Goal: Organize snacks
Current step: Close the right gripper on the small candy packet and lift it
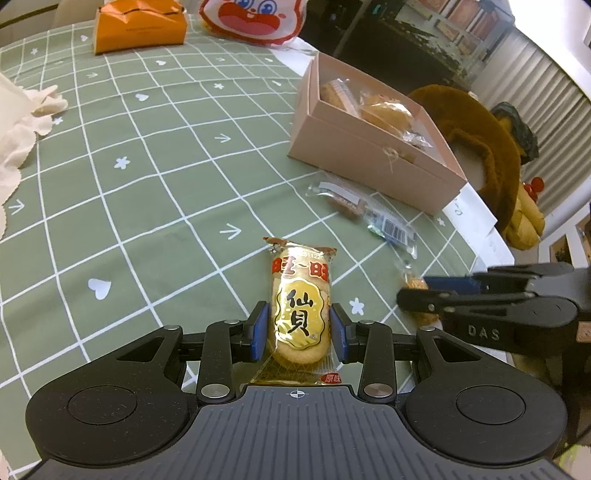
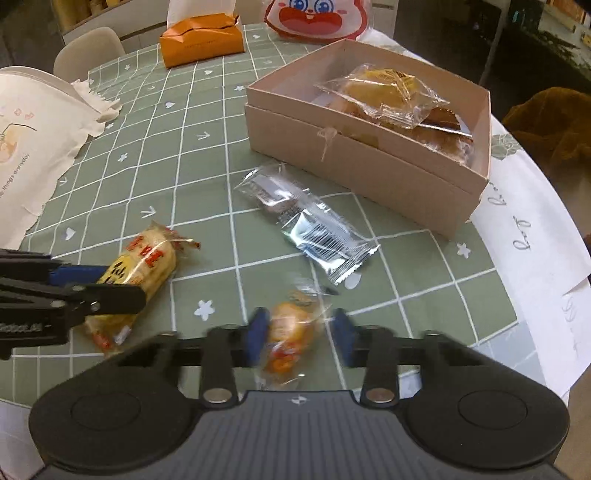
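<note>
A yellow rice cracker packet [image 1: 300, 314] lies on the green checked tablecloth [image 1: 129, 206] between the blue pads of my left gripper [image 1: 300, 330], which close against its sides; it also shows in the right wrist view [image 2: 142, 271]. My right gripper [image 2: 300, 334] straddles a small orange snack packet [image 2: 290, 338], jaws open with gaps on both sides. A clear-and-silver barcode packet [image 2: 308, 221] lies in front of the pink box [image 2: 369, 173], which holds wrapped pastries [image 2: 384, 94].
An orange bag [image 2: 203, 38] and a cartoon-face bag [image 2: 314, 16] sit at the table's far side. A white cloth bag [image 2: 33, 147] lies left. White paper [image 2: 528, 236] lies at the right table edge, a brown plush [image 1: 491, 155] beyond it.
</note>
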